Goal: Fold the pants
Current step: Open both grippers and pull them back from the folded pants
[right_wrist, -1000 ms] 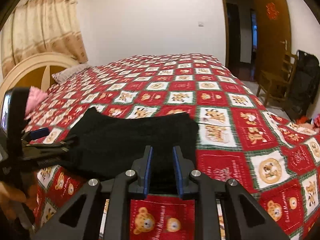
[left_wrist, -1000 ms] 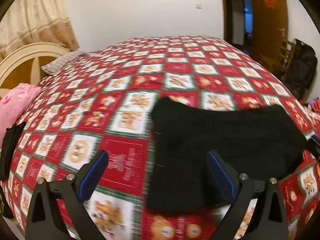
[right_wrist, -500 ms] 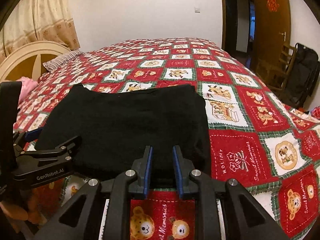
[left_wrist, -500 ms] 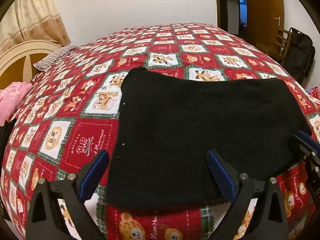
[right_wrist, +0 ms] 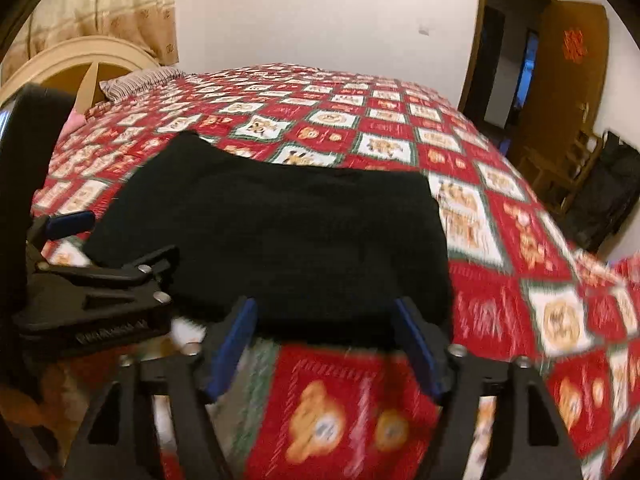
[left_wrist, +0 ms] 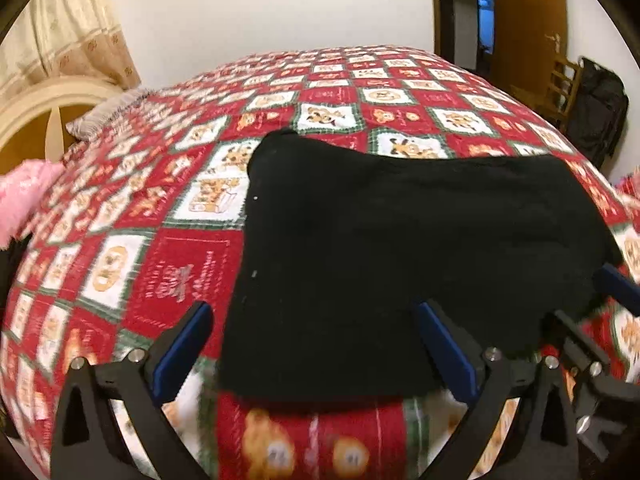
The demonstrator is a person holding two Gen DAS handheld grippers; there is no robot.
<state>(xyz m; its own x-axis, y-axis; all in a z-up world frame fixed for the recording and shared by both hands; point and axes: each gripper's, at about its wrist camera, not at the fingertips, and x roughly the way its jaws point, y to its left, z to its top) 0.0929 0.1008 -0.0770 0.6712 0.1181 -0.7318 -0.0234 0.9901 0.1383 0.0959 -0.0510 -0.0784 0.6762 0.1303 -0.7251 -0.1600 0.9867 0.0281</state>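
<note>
Black knitted pants point(left_wrist: 420, 248), folded flat at frame centre on red-and-white bear-print bedspread point(left_wrist: 176, 272), near edge framed by wide-spread left gripper point(left_wrist: 312, 344) and just-opened, empty right gripper point(right_wrist: 326, 344), seemingly poised for next fold.

Black pants point(left_wrist: 400, 248); red-white-green checked bear bedspread point(left_wrist: 192, 272); pink cloth point(left_wrist: 20, 196); beige curtain point(left_wrist: 60, 40).
</note>
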